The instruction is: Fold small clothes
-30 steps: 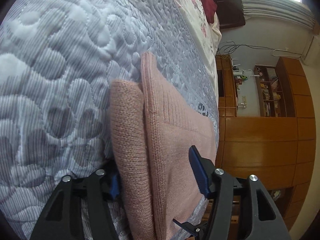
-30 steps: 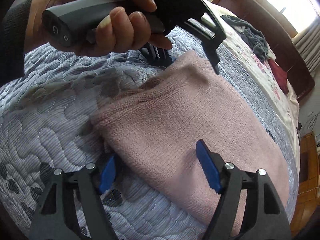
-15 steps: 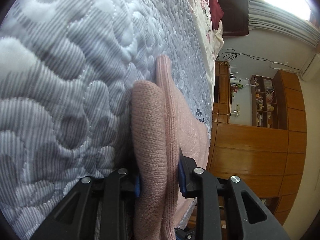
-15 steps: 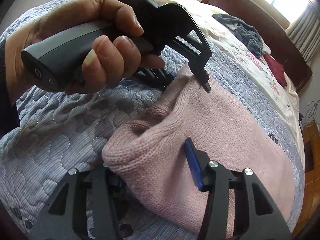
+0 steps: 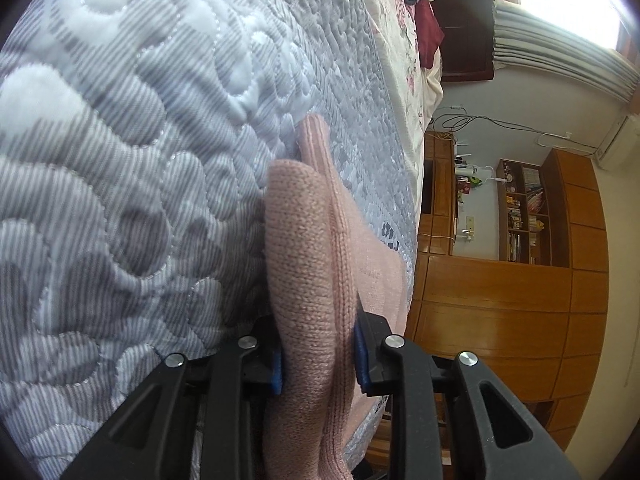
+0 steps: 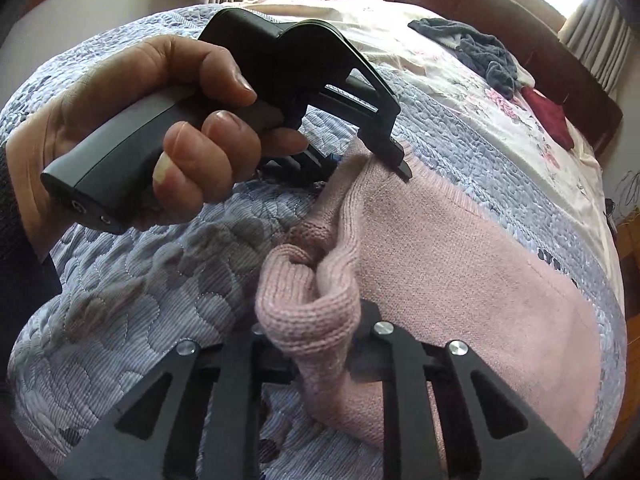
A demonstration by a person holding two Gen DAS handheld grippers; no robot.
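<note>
A: Room first. Bedroom; big bed w/ a grey-blue quilted cover (image 5: 132, 168), stitched in pebble shapes. In the left wrist view it fills the left side, then the floral sheet (image 5: 400, 52) at top centre, then a wooden wall unit (image 5: 520, 292) w/ book shelves at right, curtains (image 5: 560, 56) top right.

B: And the right wrist view?

A: Same quilt at left and bottom, the sheet farther back, a dark wooden headboard (image 6: 500, 20) across the top right. On the sheet: a grey-blue garment (image 6: 480, 52), crumpled, and a dark red one (image 6: 550, 118) just right of it.

B: Task item?

A: Pink knit sweater (image 6: 460, 280), lying on the quilt, mostly flat to the right, its left edge bunched up into a ridge.

B: Tongs?

A: Left gripper (image 5: 318, 360): narrow, blue pads pinching a thick fold of the pink knit btw them. Right gripper (image 6: 320, 344): also closed in on a rolled lump of the same edge; pads themselves hidden by the knit.

B: What does one view give that the other doesn't?

A: Only the right wrist view shows the person's left hand (image 6: 160, 136) wrapped round the grey handle, dark sleeve at the far left, and that tool's tip at the sweater's far corner. Only the left wrist view shows the wall unit, cables on the white wall, and the sweater edge-on, layers stacked.
</note>
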